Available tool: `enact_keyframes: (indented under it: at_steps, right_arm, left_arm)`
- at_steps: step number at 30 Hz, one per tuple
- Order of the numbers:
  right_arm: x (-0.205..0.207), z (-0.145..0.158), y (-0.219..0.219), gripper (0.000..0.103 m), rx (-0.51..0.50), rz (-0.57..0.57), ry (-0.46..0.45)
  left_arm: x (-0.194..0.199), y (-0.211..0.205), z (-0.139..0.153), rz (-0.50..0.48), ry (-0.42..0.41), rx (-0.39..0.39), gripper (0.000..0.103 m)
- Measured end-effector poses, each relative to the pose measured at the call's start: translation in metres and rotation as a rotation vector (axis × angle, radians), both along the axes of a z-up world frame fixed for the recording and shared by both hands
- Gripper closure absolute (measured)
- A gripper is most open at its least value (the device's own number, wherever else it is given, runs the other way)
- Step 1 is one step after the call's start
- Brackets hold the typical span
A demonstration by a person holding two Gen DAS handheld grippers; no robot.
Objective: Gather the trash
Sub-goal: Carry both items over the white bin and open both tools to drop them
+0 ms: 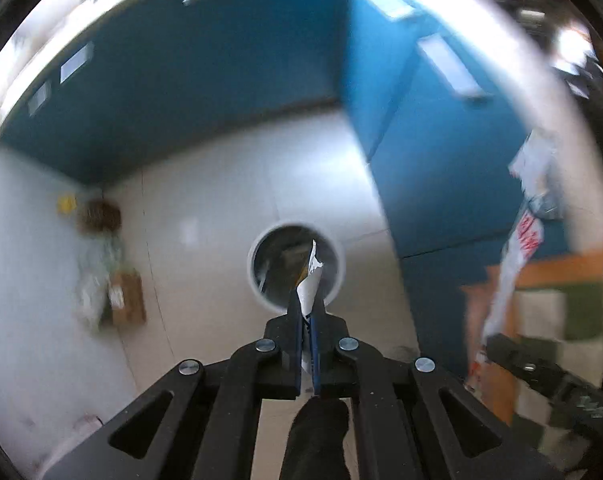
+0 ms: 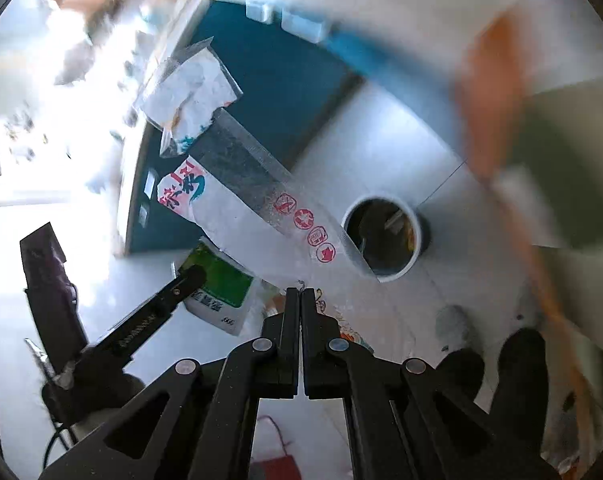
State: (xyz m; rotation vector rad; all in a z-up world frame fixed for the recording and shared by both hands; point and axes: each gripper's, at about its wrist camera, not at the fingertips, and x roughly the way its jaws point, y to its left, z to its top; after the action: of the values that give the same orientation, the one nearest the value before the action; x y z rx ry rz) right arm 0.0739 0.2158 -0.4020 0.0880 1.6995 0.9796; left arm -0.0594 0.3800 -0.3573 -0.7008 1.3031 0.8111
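Left gripper point(image 1: 307, 312) jaws clamped on a torn wrapper scrap point(image 1: 310, 280), hanging right over the round white bin point(image 1: 297, 266) on the floor. Right gripper point(image 2: 301, 294) jaws pinch a long white plastic bag point(image 2: 237, 204) w/ red stamps, just beside the bin. Pics pretty blurry tbh.

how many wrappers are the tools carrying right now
2. A green and white wrapper is pinched in the left tool; a long white wrapper with red print hangs from the right tool. Both are near the round trash bin.
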Motion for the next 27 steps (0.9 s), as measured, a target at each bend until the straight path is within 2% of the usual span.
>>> enact_keyframes:
  at_steps: [4, 5, 6, 7, 9, 10, 14, 16, 18, 19, 20, 21, 22, 23, 25, 27]
  right_arm:
    - [-0.027, -0.138, 0.064, 0.102, -0.123, 0.028, 0.049]
    - [-0.032, -0.174, 0.077, 0.102, -0.154, 0.03, 0.062]
    - [-0.033, -0.207, 0.089, 0.102, -0.181, 0.03, 0.069]
    - [-0.037, -0.248, 0.1, 0.102, -0.209, 0.035, 0.084]
    - [-0.044, -0.309, 0.115, 0.102, -0.25, 0.046, 0.099]
    - [-0.046, -0.334, 0.121, 0.102, -0.266, 0.054, 0.099]
    - [-0.055, -0.41, 0.139, 0.102, -0.323, 0.1, 0.089]
    - [-0.05, -0.432, 0.142, 0.1, -0.343, 0.116, 0.082]
    - [-0.048, -0.445, 0.146, 0.098, -0.363, 0.126, 0.075]
    - [-0.047, -0.449, 0.147, 0.095, -0.367, 0.131, 0.071]
    - [-0.047, -0.45, 0.148, 0.083, -0.366, 0.135, 0.068]
    - [-0.047, -0.449, 0.148, 0.064, -0.365, 0.137, 0.065]
    - [-0.046, -0.448, 0.148, 0.057, -0.363, 0.138, 0.059]
    - [-0.045, -0.448, 0.151, 0.047, -0.362, 0.14, 0.053]
    - [-0.04, -0.448, 0.152, 0.044, -0.369, 0.153, 0.035]
    - [-0.038, -0.44, 0.153, 0.04, -0.375, 0.165, -0.001]
  left_arm:
    - [-0.039, 0.056, -0.123, 0.131, 0.012, -0.12, 0.102]
    - [-0.046, 0.071, -0.168, 0.158, 0.008, -0.17, 0.102]
    - [-0.046, 0.075, -0.193, 0.172, 0.008, -0.2, 0.102]
    - [-0.05, 0.086, -0.235, 0.199, 0.002, -0.252, 0.102]
    - [-0.053, 0.096, -0.286, 0.22, -0.004, -0.306, 0.102]
    - [-0.054, 0.103, -0.322, 0.229, -0.006, -0.342, 0.1]
    - [-0.054, 0.116, -0.397, 0.243, -0.014, -0.418, 0.097]
    - [-0.053, 0.114, -0.418, 0.241, -0.02, -0.439, 0.096]
    - [-0.057, 0.115, -0.432, 0.234, -0.001, -0.432, 0.089]
    - [-0.06, 0.114, -0.437, 0.234, -0.002, -0.427, 0.079]
    - [-0.058, 0.112, -0.438, 0.235, -0.003, -0.421, 0.07]
    - [-0.057, 0.109, -0.437, 0.236, -0.004, -0.414, 0.045]
    - [-0.06, 0.108, -0.436, 0.239, -0.01, -0.408, 0.027]
    - [-0.064, 0.108, -0.434, 0.242, -0.013, -0.397, 0.026]
    - [-0.064, 0.11, -0.426, 0.24, -0.005, -0.375, 0.023]
    - [-0.068, 0.11, -0.419, 0.236, 0.008, -0.346, 0.012]
